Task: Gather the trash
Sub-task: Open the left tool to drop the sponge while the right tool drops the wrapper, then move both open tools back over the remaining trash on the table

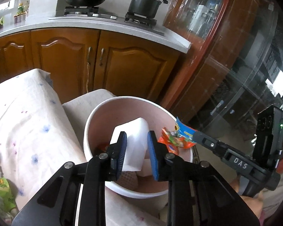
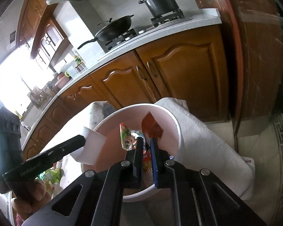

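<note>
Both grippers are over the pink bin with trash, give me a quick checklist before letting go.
1. White foam block over the pink bin: ok.
2. Snack wrapper over the bin: ok in the right wrist view.
3. Left gripper pads touching the block: cannot tell.
4. Right gripper gripping the wrapper: cannot tell.
5. Bin upright with room: ok.
6. Green pouch collected: not ok.

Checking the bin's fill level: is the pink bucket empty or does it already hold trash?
Not empty. Inside the pink bucket, pieces of trash lie at the bottom; how full, cannot tell.
</note>
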